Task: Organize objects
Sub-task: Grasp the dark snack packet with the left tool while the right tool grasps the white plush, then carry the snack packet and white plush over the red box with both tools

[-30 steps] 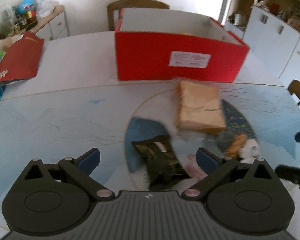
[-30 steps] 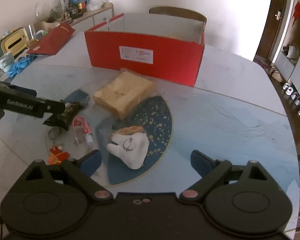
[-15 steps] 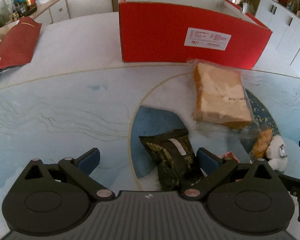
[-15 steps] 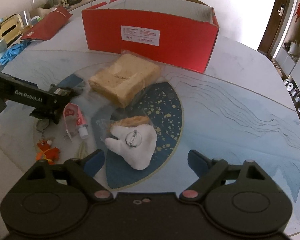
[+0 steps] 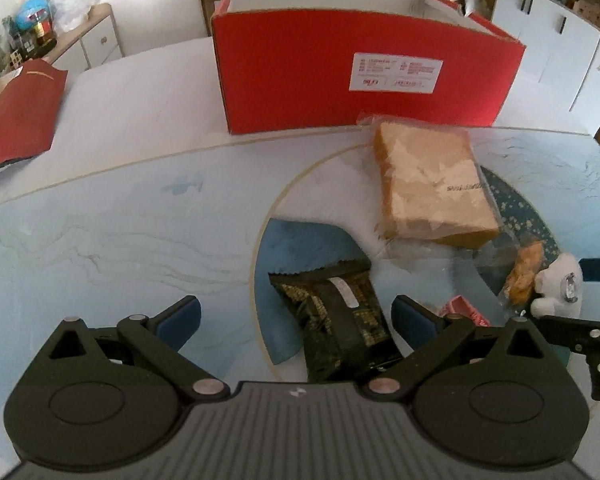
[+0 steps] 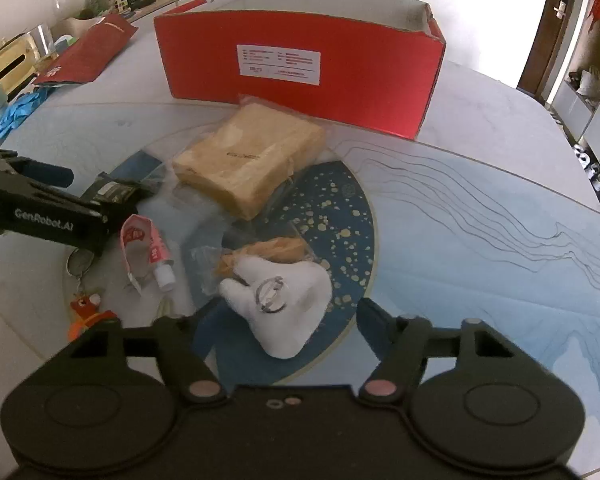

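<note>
My table is a pale top with blue wave patterns and a round, gold-speckled dark blue patch. I take the red box as my landmark: it stands open at the far side. Just in front of it, almost touching its wall, lies the bagged bread loaf. Nearer me than the box by some way lie a dark snack packet, a small pink tube, a white tooth-shaped plush and an orange keyring toy. Left of the box lies a flat red bag.
</note>
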The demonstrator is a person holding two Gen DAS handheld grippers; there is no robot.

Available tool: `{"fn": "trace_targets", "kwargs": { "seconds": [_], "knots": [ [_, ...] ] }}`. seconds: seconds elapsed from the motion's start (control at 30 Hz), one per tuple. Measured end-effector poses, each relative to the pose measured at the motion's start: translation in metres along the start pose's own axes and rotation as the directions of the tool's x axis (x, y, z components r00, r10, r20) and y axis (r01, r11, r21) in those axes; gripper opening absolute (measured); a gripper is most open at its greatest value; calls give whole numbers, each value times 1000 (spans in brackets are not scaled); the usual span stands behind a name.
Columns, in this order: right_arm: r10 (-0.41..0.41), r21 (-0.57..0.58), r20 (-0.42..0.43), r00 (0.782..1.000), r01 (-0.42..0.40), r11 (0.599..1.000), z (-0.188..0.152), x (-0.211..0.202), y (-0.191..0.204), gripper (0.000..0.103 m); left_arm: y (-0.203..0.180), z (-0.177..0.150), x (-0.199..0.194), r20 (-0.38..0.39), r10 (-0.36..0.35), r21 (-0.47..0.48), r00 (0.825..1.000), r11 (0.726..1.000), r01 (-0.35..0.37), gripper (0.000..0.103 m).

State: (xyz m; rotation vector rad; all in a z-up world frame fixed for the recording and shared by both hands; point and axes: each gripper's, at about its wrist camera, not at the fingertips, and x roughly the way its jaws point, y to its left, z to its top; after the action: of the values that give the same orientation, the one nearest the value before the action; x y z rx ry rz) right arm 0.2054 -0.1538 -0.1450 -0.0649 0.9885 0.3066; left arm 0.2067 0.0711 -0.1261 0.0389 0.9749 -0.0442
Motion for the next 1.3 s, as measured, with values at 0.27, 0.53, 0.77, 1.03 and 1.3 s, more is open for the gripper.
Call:
{"fn": "trace_targets", "kwargs": {
  "seconds": [0.27, 0.53, 0.77, 1.03, 1.3],
  "knots": [
    [8, -11, 8, 1000, -8, 1000, -2, -5, 2, 50, -1, -1, -7, 13, -44, 5, 999, 999, 44, 63],
    [6, -16, 23, 1000, -5, 1000, -6, -18, 0, 38, -4, -5, -13, 23, -72, 40, 997, 997, 71, 39],
    [11, 16, 60, 998, -12, 1000, -4, -35, -6, 36, 6, -7, -24, 38, -91, -14, 995, 996, 91, 37],
    [21, 2, 109, 994, -22, 1000, 10, -70, -8, 36, 9, 0, -61, 92, -140, -32, 986, 989, 143, 37],
    [25, -16, 155, 988, -22, 1000, 27, -97, -8, 36, 6, 13, -87, 131, -183, -27, 974, 982, 188, 37]
  ]
}}
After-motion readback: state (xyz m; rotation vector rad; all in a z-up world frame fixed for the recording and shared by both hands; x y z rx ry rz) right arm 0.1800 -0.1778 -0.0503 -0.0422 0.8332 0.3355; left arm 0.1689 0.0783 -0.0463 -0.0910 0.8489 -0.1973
